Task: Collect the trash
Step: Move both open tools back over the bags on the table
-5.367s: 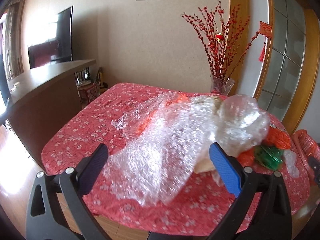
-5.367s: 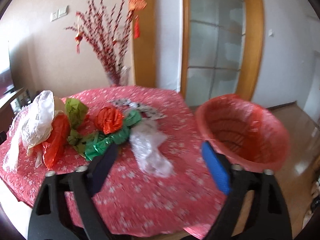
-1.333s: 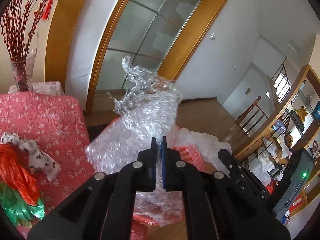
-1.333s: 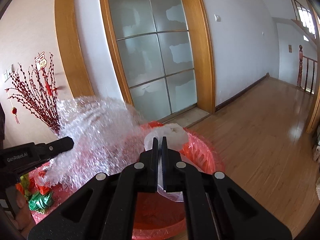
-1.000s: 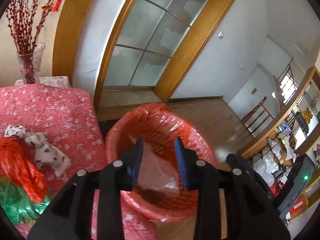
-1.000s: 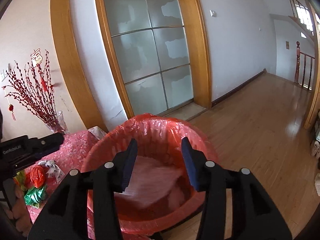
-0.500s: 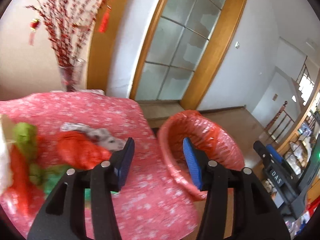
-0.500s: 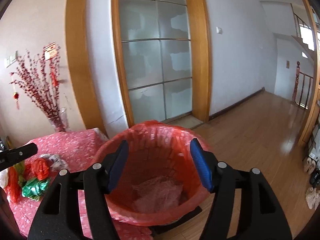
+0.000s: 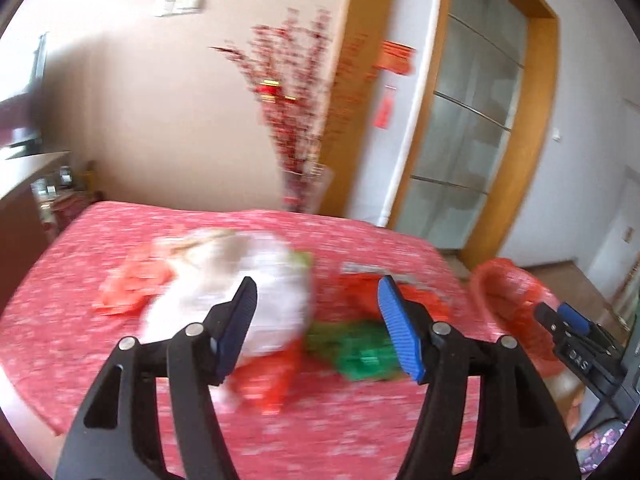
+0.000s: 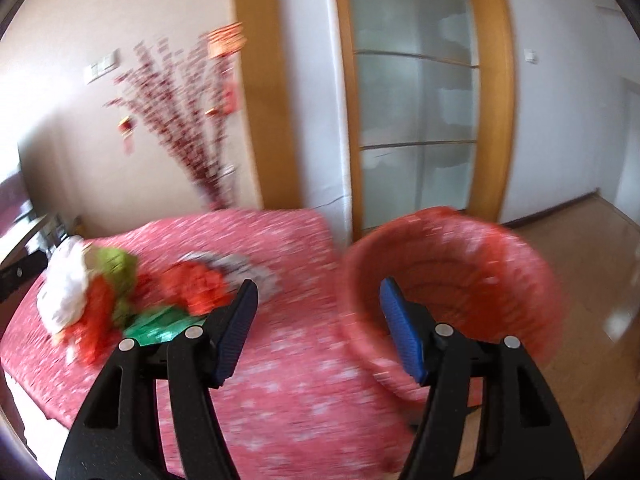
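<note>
Trash lies heaped on a table (image 9: 120, 352) covered with a red flowered cloth, and both views are smeared with blur. In the left wrist view, the left gripper (image 9: 318, 330) is held above the near part of the table with its jaws spread wide; they have just been opening, and nothing is gripped between them. Beyond its blue pads sits the pile: a white plastic bag (image 9: 256, 300), an orange-red bag (image 9: 132, 286) to its left, a crumpled green bag (image 9: 360, 354) and more red plastic (image 9: 272, 380) at the front. At the right edge of that view is a red-lined bin (image 9: 516, 312), just beside the table, with the tip of the right gripper (image 9: 560, 318) in front of it.

In the right wrist view, the right gripper (image 10: 318, 328) also stands wide apart and empty; its jaws have likewise been opening. It points at the gap between the table (image 10: 280, 392) and the bin (image 10: 460, 272). The white bag (image 10: 66, 288), a light green bag (image 10: 116, 264), red plastic (image 10: 192, 284) and the green bag (image 10: 160, 326) lie on the cloth to the left. A vase of red branches (image 10: 188, 128) stands at the far side of the table, before a frosted glass door (image 10: 416, 100).
</note>
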